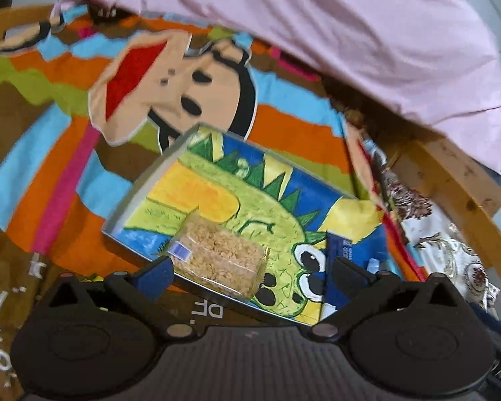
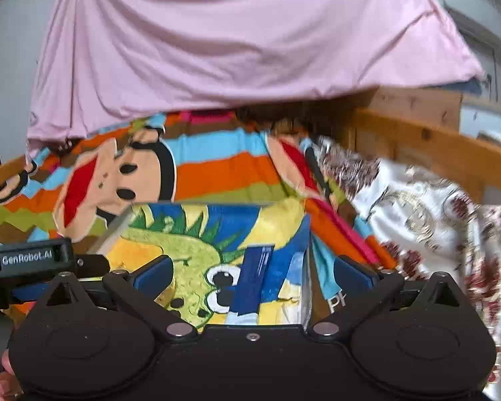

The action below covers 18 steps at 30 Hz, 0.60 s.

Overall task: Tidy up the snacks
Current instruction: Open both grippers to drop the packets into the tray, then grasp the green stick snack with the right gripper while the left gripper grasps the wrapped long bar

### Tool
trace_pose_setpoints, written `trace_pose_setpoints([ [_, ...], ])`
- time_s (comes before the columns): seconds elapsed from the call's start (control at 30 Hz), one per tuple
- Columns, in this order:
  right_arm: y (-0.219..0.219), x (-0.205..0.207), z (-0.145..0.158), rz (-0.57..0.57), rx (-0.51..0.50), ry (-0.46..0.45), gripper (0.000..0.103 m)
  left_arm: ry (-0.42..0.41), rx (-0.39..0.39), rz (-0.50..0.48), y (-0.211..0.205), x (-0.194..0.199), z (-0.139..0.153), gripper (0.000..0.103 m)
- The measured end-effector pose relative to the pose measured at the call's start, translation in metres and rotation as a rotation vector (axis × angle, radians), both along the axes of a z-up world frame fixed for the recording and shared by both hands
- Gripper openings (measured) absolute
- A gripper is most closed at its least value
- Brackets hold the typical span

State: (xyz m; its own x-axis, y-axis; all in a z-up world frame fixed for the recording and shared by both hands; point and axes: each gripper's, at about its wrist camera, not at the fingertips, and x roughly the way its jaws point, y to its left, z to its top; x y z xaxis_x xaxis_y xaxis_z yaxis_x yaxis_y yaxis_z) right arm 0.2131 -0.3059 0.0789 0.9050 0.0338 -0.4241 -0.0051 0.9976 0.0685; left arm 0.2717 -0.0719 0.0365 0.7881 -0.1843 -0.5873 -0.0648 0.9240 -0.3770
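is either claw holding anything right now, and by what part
Nothing is held. The left claw is open around the clear crumbly snack pack; the right claw is open too.

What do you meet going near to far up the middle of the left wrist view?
Left claw, open → clear packet of crumbly beige snack lying in the dinosaur-print box → cartoon monkey face on the striped blanket → pink sheet.
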Motion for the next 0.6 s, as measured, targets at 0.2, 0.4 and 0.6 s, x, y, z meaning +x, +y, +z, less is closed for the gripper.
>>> trace_pose_setpoints([
  [0.2, 0.007, -0.041, 0.021, 0.022, 0.005, -0.069, 0.102, -0.083, 0.057, -0.012, 0.006, -0.045, 0.023, 0.102],
  [0.4, 0.018, -0.082, 0.036, 0.060, -0.028, -0.126, 0.102, -0.117, 0.093, -0.033, 0.015, -0.084, 0.037, 0.102],
  [0.6, 0.023, -0.118, 0.034, 0.063, -0.022, -0.135, 0.102, -0.156, 0.144, -0.068, 0.021, -0.117, 0.048, 0.102],
])
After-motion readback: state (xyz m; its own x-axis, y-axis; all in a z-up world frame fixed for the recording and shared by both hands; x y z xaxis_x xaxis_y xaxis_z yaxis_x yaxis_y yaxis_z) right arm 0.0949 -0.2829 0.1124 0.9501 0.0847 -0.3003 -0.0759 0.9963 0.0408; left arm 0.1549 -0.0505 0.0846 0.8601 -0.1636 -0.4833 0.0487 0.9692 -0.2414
